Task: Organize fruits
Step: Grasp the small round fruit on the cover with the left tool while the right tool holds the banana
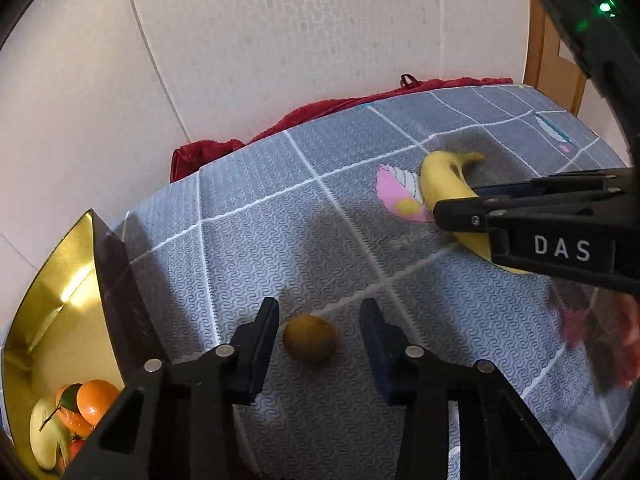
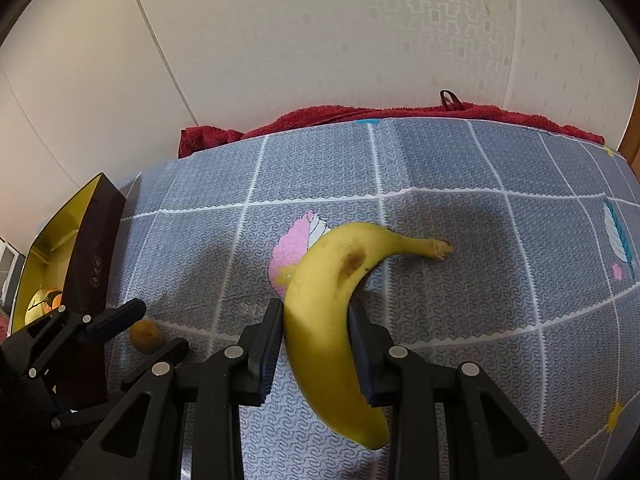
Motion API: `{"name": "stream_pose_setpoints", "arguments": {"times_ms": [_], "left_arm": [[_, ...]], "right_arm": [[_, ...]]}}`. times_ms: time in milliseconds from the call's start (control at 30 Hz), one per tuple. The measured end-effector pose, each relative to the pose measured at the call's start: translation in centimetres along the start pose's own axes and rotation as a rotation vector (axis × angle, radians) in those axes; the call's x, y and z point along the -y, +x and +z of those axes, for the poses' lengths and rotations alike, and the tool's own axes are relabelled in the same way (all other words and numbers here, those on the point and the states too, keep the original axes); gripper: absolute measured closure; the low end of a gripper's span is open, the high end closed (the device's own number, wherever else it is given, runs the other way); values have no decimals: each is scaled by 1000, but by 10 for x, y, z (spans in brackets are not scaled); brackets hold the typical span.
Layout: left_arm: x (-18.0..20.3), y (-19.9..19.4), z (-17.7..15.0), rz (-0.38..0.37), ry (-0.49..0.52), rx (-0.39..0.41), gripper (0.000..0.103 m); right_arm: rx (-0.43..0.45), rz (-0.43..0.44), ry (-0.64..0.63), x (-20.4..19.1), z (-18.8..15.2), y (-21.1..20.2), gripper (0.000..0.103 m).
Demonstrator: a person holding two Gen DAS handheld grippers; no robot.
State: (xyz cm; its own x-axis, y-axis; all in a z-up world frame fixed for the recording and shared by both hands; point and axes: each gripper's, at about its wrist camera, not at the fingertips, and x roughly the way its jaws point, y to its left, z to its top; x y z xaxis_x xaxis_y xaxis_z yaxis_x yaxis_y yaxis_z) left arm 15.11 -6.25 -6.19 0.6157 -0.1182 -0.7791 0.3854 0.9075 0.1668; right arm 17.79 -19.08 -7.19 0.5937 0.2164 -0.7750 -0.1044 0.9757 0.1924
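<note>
A yellow banana [image 2: 328,312] with a brown bruise lies on the grey checked cloth [image 2: 460,208]. My right gripper [image 2: 316,312] is shut on it, both pads pressed against its sides; from the left wrist view the same gripper [image 1: 460,200] reaches in from the right over the banana [image 1: 436,184]. A small round brownish-yellow fruit [image 1: 309,338] sits on the cloth between the fingers of my open left gripper [image 1: 320,312], touching neither. In the right wrist view that fruit [image 2: 146,336] is low at the left, between the left gripper's fingers.
A dark box with a gold lining [image 1: 60,280] stands at the cloth's left edge, holding an orange [image 1: 96,400] and a pale green fruit [image 1: 44,436]. A red towel [image 2: 360,116] lies along the back against the wall. A wooden frame [image 1: 540,40] rises at the far right.
</note>
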Motion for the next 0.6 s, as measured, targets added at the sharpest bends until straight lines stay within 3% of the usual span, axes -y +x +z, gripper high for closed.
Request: {"name": "stream_pose_setpoints", "arguments": {"times_ms": [233, 400, 467, 600], "left_arm": [[-5, -1, -3, -39, -65, 3, 65], [-2, -4, -5, -36, -60, 15, 70], [0, -4, -6, -47, -64, 17, 79], [2, -6, -8, -57, -69, 24, 79]], "right_arm": [[3, -1, -9, 0, -1, 0, 70], [7, -13, -28, -4, -3, 0, 70], [7, -14, -29, -4, -3, 0, 70], [6, -7, -21, -2, -2, 0, 70]]}}
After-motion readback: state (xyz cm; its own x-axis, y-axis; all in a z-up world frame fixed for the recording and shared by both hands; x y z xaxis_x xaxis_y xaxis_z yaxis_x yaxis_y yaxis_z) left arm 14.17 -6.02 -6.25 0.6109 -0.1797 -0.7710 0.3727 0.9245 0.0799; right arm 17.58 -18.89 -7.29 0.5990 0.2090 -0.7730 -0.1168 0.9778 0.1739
